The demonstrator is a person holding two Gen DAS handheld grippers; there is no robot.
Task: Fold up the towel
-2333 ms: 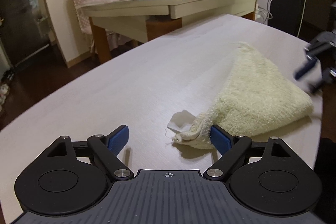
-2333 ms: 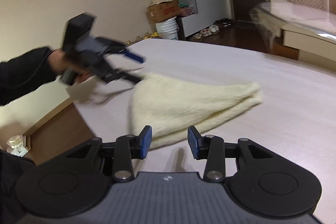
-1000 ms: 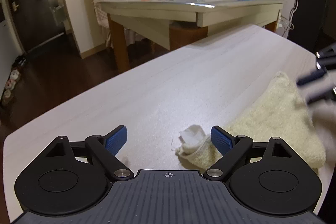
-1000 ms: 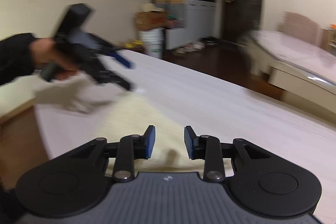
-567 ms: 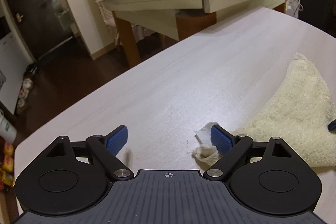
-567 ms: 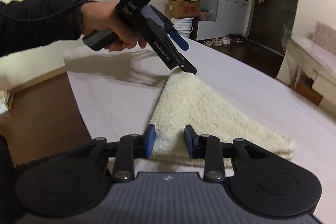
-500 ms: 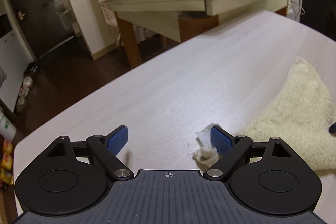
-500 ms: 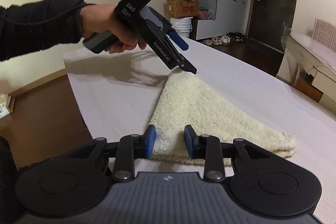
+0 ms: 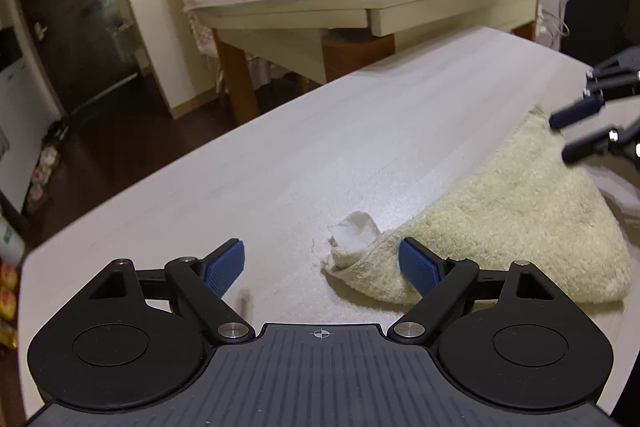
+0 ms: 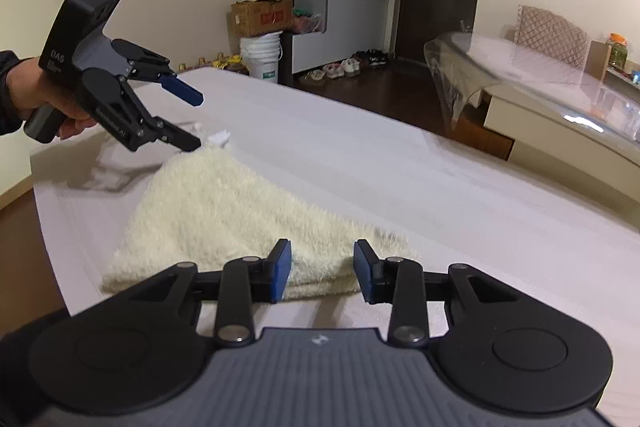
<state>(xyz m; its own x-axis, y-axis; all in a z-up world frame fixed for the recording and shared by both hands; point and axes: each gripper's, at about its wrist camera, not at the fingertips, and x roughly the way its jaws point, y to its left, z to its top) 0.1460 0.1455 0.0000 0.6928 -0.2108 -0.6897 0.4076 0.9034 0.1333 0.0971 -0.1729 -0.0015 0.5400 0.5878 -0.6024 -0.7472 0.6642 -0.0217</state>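
From the left wrist, the cream towel [image 9: 520,223] lies on the pale table [image 9: 340,147], folded into a fluffy triangle. Its near corner, with a white tag [image 9: 354,233] sticking out, sits by the right finger of the left gripper [image 9: 322,267], whose jaws gape wide and hold nothing.

From the right wrist, the same towel spreads across the table's near edge, thick and nubby. The right gripper [image 10: 322,271] has just been opening; its jaws stand partly apart above the towel's folded edge, gripping nothing.
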